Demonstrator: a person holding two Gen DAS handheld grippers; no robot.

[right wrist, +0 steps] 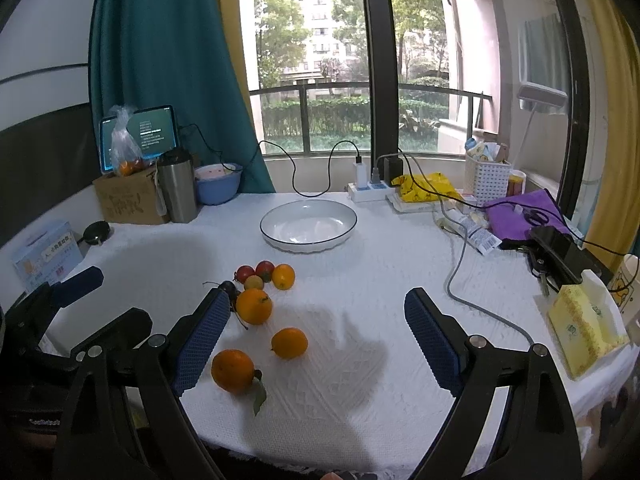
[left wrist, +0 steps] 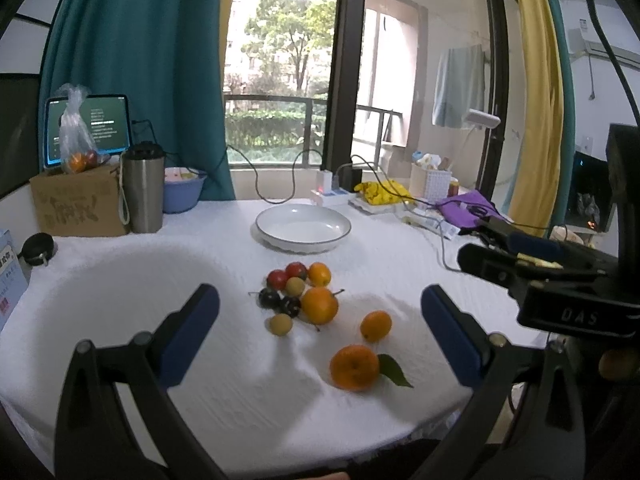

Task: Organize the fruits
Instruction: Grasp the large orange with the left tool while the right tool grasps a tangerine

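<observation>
Item: fruits, loose on the white cloth ahead of the right gripper (right wrist: 316,336) and left gripper (left wrist: 320,336), both spread, empty; leafed orange (right wrist: 233,371) nearest, best straddled squarely, closed gently, carried forward to the plate (right wrist: 308,227).

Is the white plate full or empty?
Empty: the white plate shows only bare glaze, and all the loose fruit lies on the tablecloth nearer the camera.

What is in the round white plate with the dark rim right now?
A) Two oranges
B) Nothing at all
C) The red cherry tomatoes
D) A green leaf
B: the round white plate with the dark rim shows only bare white inside, while all the loose fruit lies on the white tablecloth nearer the camera.
</observation>
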